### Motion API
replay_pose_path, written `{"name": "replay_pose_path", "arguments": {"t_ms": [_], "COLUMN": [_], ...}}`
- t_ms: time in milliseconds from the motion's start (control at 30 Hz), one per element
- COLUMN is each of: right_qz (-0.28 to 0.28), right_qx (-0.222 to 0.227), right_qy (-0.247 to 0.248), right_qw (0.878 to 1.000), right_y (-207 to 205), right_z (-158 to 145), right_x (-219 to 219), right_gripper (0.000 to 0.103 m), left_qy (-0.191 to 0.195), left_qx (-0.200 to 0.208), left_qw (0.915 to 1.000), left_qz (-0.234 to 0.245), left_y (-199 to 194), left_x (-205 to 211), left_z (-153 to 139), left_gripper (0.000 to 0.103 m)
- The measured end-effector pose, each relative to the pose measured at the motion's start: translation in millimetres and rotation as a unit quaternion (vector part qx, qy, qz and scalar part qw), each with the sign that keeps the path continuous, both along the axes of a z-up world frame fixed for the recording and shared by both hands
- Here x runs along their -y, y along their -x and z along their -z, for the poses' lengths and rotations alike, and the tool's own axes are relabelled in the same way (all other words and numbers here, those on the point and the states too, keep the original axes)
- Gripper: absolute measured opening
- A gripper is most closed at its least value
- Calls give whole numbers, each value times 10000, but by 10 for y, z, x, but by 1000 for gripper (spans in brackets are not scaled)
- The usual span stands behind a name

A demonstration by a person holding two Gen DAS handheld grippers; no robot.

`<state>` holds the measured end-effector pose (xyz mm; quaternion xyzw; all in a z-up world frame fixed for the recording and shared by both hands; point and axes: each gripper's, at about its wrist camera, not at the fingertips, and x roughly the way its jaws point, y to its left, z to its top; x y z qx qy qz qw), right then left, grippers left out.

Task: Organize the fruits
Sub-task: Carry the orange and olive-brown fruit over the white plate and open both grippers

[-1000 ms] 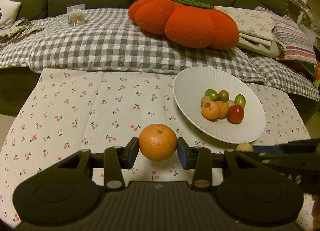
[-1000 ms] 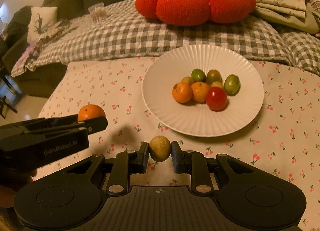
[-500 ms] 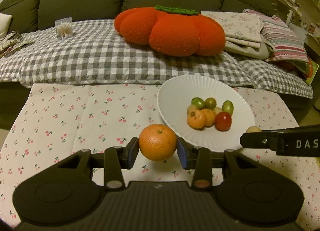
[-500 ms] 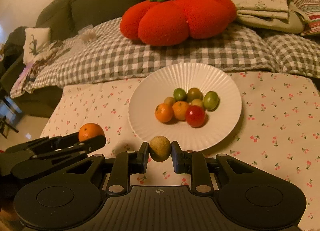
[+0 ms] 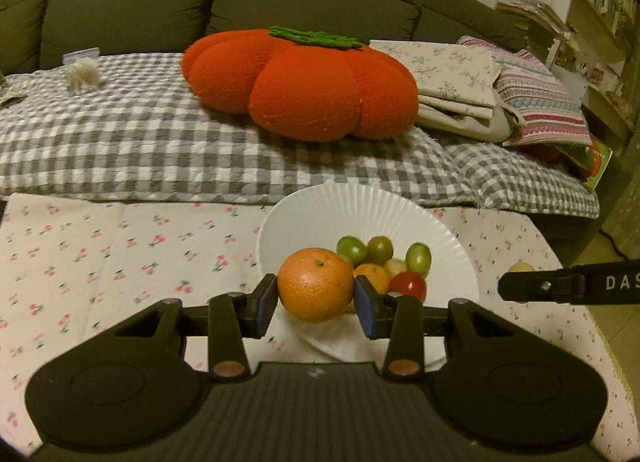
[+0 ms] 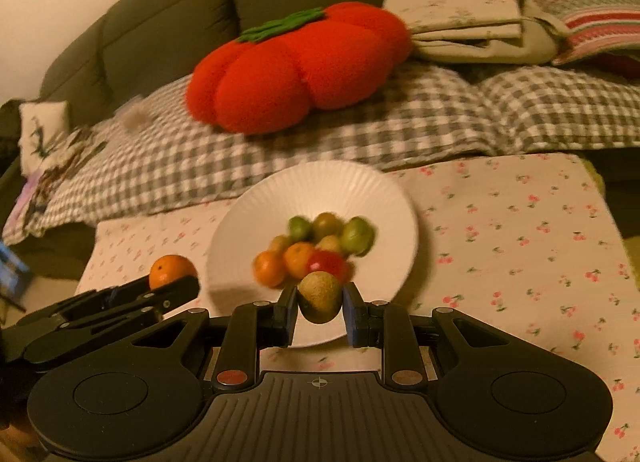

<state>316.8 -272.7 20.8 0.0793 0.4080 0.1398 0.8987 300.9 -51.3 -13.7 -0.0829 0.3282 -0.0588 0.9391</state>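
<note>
An orange (image 5: 315, 284) is held by the left gripper (image 5: 316, 302), a kiwi (image 6: 320, 297) by the right gripper (image 6: 319, 308); release over the plate (image 5: 360, 210) is probably needed next.

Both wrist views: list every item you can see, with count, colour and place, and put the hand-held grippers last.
Round orange: one, orange, held in left hand-held gripper, before the plate.
Brownish-green oval fruit: one, held in right hand-held gripper, at the plate's near edge.
White ribbed plate: one, on cherry-print cloth.
Small fruits on plate: about seven; green, orange, yellowish, one red.
Cherry-print white tablecloth: one, covering table.
Red tomato-shaped cushion: one, on checked blanket.
Grey-white checked blanket: one, on sofa.
Dark green sofa: one, behind.
Folded linens: stack, right of cushion.
Left hand-held gripper: black, shut.
Right hand-held gripper: black, shut.
</note>
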Motion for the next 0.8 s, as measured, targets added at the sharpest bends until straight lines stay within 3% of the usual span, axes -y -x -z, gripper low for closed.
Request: {"name": "replay_pose_path", "arguments": {"t_ms": [333,800], "right_qz": [372,-29], "right_qx": [17,-74], "right_qy": [-15,197], "right_qw": [9993,9998], "right_y": [-258,-400], "right_z": [104,467], "right_x": [210,-22], "right_gripper": [23,23], "left_qy": [139,393], "left_qx": [-74,-205], "left_qw": [9998,9987], "left_qz": [109,256], "left_y": [-344,-600], "left_x": [-16,-33], "left_z": [128,357], "left_gripper": [40,41]}}
